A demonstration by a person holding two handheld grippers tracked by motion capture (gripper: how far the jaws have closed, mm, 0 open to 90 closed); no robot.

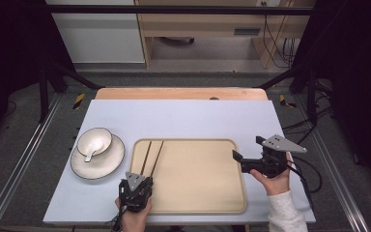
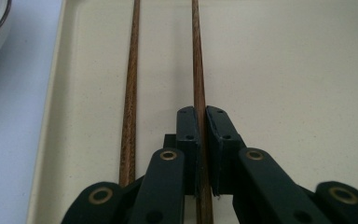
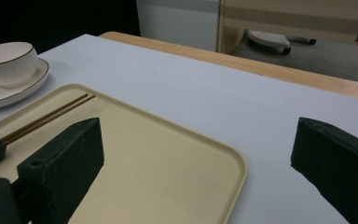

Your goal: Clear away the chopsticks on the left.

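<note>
Two slim, dark brown wooden chopsticks (image 1: 150,157) lie side by side on the left part of a flat, cream-coloured rectangular tray (image 1: 203,193) with rounded corners and a low raised rim. They run from the tray's far edge back toward the person, spreading slightly apart at the far end. In the left gripper view the wood grain is plain to see, fine and streaky. The left gripper (image 2: 201,122) has its black fingers closed on the right-hand chopstick near its close end, while the other stick lies free just beside it. The right gripper (image 1: 246,152) hovers at the tray's right edge, its fingers spread wide apart with nothing between them.

The tray sits on a pale lilac-white table (image 1: 183,116), smooth and matte, with a strip of light wood showing along its far edge. Left of the tray stands a round white plate (image 1: 106,166) with a thin dark rim; on it rests a white ribbed bowl (image 1: 94,140) holding a white ceramic spoon (image 1: 90,153). Beyond the table are a grey floor, black frame posts, light wooden furniture and some trailing cables.
</note>
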